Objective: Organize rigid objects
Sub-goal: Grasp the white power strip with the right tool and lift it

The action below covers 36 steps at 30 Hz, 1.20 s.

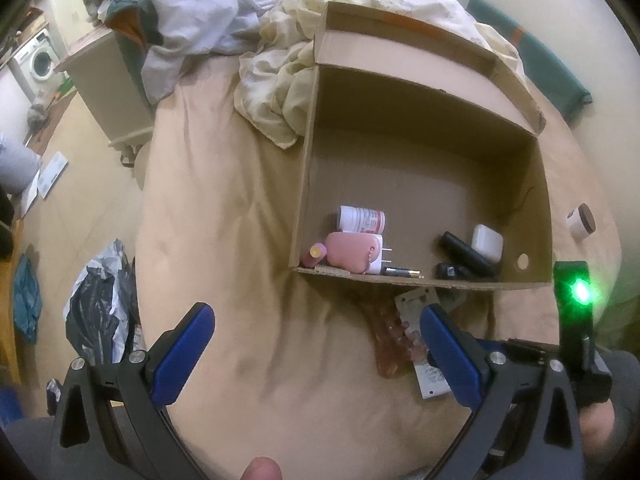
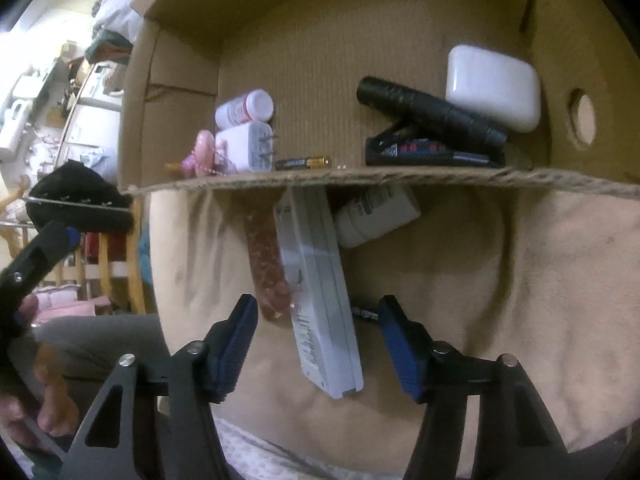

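Right gripper [image 2: 316, 344]: blue-padded jaws apart, pads clear of everything, set either side of the near end of a white remote control [image 2: 320, 300] lying lengthwise on the beige bedsheet [image 2: 520, 280]; the remote's near end sits in the gap between the pads, closer to neither by much. Just left of the remote, touching its side: a translucent reddish-pink comb-like item [image 2: 266, 268]. Just right of its far end: a white bottle [image 2: 376, 214] on its side, partly tucked under the box edge. Left gripper [image 1: 316, 348]: jaws wide apart, nothing between them but bare sheet; the remote and pink item lie beside its right finger. Beyond, a cardboard box [image 2: 360, 178] open at the top, holding along its near wall: pink pouch [image 1: 350, 252], white plug adapter [image 2: 246, 146], red-labelled pill bottle [image 2: 244, 108], battery [image 2: 304, 163], black cylinder [image 2: 432, 116], black clip-like item [image 2: 420, 150], white earbud case [image 2: 492, 86]. Far: crumpled bedding [image 1: 280, 64].
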Each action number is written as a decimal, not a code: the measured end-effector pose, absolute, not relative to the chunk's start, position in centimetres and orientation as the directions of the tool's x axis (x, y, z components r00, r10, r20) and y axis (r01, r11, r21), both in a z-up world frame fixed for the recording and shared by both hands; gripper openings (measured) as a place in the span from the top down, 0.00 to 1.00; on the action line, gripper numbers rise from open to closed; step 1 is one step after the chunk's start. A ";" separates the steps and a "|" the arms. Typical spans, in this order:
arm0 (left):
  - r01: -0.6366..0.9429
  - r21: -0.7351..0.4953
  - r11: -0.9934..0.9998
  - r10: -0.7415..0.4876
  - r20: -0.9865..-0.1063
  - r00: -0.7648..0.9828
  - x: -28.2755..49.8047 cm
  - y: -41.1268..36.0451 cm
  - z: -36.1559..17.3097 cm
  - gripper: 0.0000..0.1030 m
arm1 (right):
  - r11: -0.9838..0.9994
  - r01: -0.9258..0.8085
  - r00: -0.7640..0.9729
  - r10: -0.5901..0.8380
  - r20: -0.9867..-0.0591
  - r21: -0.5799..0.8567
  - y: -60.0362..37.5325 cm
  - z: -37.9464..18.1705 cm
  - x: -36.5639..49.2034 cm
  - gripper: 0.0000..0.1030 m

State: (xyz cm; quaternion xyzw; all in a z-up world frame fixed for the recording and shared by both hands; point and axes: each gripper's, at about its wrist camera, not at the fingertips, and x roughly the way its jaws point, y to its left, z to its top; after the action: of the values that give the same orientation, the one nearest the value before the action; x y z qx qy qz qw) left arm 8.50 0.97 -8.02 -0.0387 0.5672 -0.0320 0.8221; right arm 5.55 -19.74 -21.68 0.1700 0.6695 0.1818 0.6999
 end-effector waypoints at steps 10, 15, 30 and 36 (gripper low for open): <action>0.010 -0.097 0.995 -0.094 -0.931 0.353 8.5 0.7 -8.1 0.01 | 0.869 -0.296 0.056 0.430 -0.901 0.397 -14.4 -20.5 3.9 0.49; 0.003 -0.084 0.996 -0.080 -0.935 0.345 8.7 0.8 -8.4 0.01 | 0.901 -0.310 0.087 0.346 -0.934 0.304 -13.3 -21.6 4.0 0.54; -0.018 -0.090 0.996 -0.079 -0.939 0.335 9.0 1.4 -8.6 0.01 | 0.896 -0.318 0.124 0.363 -0.924 0.309 -17.9 -15.9 0.9 0.79; 0.003 -0.082 0.997 -0.079 -0.941 0.330 9.0 0.8 -8.8 0.01 | 0.871 -0.353 0.293 0.451 -0.843 0.342 -20.6 -8.7 0.3 0.79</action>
State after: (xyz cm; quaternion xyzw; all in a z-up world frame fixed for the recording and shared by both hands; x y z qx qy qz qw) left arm 9.04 0.77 -8.80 -0.0326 0.5782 -0.0253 0.8148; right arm 0.31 -20.55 -8.66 0.0452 0.5391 0.2503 0.8029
